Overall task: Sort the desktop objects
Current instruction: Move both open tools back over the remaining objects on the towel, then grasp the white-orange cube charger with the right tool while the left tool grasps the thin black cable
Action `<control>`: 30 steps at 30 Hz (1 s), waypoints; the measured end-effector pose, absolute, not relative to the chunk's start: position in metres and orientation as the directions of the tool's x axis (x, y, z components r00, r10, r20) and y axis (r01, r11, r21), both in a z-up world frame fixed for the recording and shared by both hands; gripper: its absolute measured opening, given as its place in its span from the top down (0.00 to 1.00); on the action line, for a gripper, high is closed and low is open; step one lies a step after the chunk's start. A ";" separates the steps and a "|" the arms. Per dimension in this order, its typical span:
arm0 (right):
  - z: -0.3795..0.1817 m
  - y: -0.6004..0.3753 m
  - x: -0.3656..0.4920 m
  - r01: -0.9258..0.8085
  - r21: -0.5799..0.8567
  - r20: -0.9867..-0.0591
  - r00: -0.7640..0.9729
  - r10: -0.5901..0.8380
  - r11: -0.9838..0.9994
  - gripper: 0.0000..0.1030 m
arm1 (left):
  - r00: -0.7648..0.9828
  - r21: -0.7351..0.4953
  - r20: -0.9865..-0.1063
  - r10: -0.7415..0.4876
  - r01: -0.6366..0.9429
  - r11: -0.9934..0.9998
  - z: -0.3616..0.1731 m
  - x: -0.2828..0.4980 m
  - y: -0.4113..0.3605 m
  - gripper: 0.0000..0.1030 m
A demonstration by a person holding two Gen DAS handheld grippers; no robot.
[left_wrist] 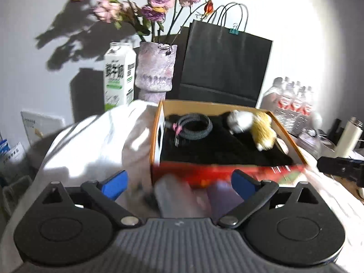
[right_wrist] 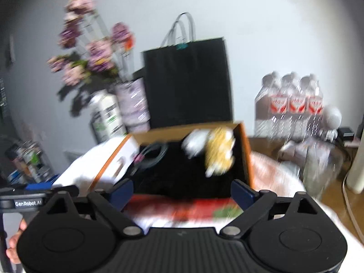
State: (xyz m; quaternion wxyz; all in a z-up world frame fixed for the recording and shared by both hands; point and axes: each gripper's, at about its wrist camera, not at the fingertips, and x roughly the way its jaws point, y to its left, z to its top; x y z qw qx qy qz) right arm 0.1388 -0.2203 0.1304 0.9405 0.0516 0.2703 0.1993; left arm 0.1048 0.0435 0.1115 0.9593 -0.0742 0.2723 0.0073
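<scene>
An open orange cardboard box (left_wrist: 293, 137) with a black lining holds a coiled grey cable (left_wrist: 194, 126) and a white-and-yellow plush toy (left_wrist: 252, 126). My left gripper (left_wrist: 179, 178) is open just before the box's red front wall, over blurred pale and purple items (left_wrist: 182, 199) that I cannot identify. The same box (right_wrist: 246, 157) shows in the right wrist view, with the cable (right_wrist: 154, 153) and the plush toy (right_wrist: 215, 150). My right gripper (right_wrist: 182, 193) is open and empty at the box's near edge. The left gripper's body (right_wrist: 25, 199) shows at the far left there.
A milk carton (left_wrist: 118, 77), a purple vase of dried flowers (left_wrist: 155, 68) and a black paper bag (left_wrist: 225, 66) stand behind the box. Packed water bottles (left_wrist: 291, 100) and a white flask (left_wrist: 348, 137) are at the right. White cloth (left_wrist: 95, 141) covers the left side.
</scene>
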 end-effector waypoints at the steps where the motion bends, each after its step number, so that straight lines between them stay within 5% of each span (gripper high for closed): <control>1: 0.124 -0.222 0.123 -0.356 0.215 -0.491 0.766 0.415 0.910 0.10 | 0.855 -0.146 -0.518 -0.030 -0.054 0.988 0.107 0.086 0.042 0.03; 6: 0.094 -0.228 0.052 -0.424 0.275 -0.499 0.704 0.505 0.863 0.10 | 0.840 -0.230 -0.536 -0.083 -0.050 0.972 0.081 0.011 0.042 0.03; 10: 0.079 -0.226 0.009 -0.389 0.196 -0.506 0.746 0.432 0.900 0.10 | 0.841 -0.194 -0.536 -0.072 -0.040 0.980 0.074 -0.028 0.039 0.03; 15: 0.065 -0.233 -0.024 -0.344 0.224 -0.486 0.772 0.410 0.912 0.10 | 0.848 -0.297 -0.484 -0.215 0.072 0.952 0.081 -0.054 0.036 0.03; 19: 0.057 -0.237 -0.029 -0.344 0.234 -0.467 0.780 0.416 0.909 0.10 | 0.859 -0.171 -0.492 -0.139 0.061 0.983 0.079 -0.053 0.015 0.03; 23: 0.058 -0.237 -0.013 -0.347 0.212 -0.498 0.766 0.407 0.913 0.15 | 0.863 -0.209 -0.479 -0.160 0.065 0.976 0.067 -0.046 0.016 0.03; 25: 0.062 -0.239 -0.011 -0.340 0.184 -0.481 0.787 0.387 0.922 0.24 | 0.838 -0.192 -0.527 -0.141 0.045 0.980 0.062 -0.030 0.015 0.05; 28: 0.064 -0.249 -0.005 -0.325 0.180 -0.444 0.816 0.371 0.929 0.23 | 0.840 -0.189 -0.529 -0.122 0.023 0.982 0.054 -0.010 0.020 0.08; 30: 0.062 -0.251 0.008 -0.319 0.178 -0.456 0.811 0.366 0.931 0.24 | 0.828 -0.223 -0.547 -0.122 -0.004 0.975 0.048 0.009 0.026 0.22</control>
